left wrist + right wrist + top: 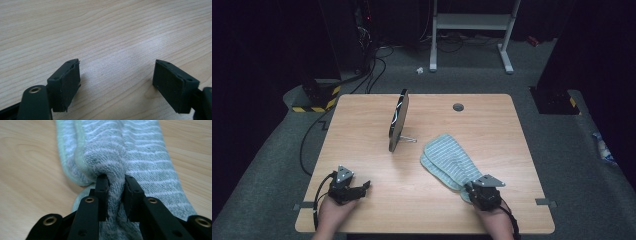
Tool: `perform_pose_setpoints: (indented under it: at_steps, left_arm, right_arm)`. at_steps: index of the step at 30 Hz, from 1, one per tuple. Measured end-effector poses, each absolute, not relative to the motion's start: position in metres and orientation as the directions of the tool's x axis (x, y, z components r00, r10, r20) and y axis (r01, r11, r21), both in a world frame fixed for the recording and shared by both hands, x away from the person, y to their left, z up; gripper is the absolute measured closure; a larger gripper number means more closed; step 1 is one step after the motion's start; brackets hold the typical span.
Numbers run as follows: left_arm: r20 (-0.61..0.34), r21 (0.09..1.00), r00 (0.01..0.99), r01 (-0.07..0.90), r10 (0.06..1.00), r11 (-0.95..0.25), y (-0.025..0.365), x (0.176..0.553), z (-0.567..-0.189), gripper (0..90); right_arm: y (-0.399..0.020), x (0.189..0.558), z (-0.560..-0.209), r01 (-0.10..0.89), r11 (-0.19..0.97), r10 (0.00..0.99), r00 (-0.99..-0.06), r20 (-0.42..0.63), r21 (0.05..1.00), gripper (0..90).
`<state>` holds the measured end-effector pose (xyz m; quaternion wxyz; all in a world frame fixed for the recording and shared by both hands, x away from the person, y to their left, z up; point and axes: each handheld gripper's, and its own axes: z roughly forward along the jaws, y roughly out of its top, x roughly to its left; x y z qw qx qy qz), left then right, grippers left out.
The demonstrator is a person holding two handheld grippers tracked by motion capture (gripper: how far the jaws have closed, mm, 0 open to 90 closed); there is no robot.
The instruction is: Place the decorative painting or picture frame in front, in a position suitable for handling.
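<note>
A pale green striped towel (447,157) lies folded on the wooden table (362,120), right of centre. My right gripper (472,190) sits at the towel's near end, shut on a pinched ridge of the towel (140,150), which bunches up between the two pads (102,192). My left gripper (364,186) rests at the near left of the table, jaws pointing right. In the left gripper view its jaws (116,82) stand wide apart over bare wood, with nothing between them.
A dark flat panel (398,120) stands upright on a thin metal stand near the table's middle, left of the towel. A round cable hole (458,106) sits near the far edge. Cables trail from both grippers off the near edge.
</note>
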<state>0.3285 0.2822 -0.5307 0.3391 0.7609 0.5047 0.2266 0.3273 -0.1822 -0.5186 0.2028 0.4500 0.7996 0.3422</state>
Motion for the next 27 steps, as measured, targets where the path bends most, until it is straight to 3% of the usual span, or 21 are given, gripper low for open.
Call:
perform_pose_setpoints:
  at_steps: [8, 15, 19, 22, 27]
  left_arm:
    - [0.001, 0.745, 0.388, 0.615, 0.922, -0.260, 0.282, 0.328, -0.531, 22.3]
    - [0.000, 0.745, 0.389, 0.614, 0.921, -0.259, 0.283, 0.329, -0.531, 22.6]
    - [0.000, 0.745, 0.389, 0.614, 0.921, -0.260, 0.283, 0.329, -0.531, 22.6]
    - [0.001, 0.745, 0.389, 0.614, 0.921, -0.260, 0.283, 0.329, -0.531, 22.6]
    - [0.000, 0.745, 0.390, 0.614, 0.921, -0.260, 0.283, 0.329, -0.531, 22.6]
  right_arm:
    - [-0.234, 0.333, -0.518, 0.622, 0.270, 0.930, -0.367, -0.031, 0.734, 73.7]
    - [-0.254, 0.330, -0.518, 0.638, 0.220, 0.953, -0.302, -0.023, 0.738, 72.7]
    - [-0.252, 0.327, -0.518, 0.644, 0.210, 0.954, -0.300, -0.010, 0.736, 65.7]
    - [-0.247, 0.324, -0.516, 0.648, 0.202, 0.941, -0.335, 0.037, 0.734, 53.5]
    - [-0.236, 0.321, -0.512, 0.634, 0.203, 0.919, -0.386, 0.077, 0.746, 45.2]
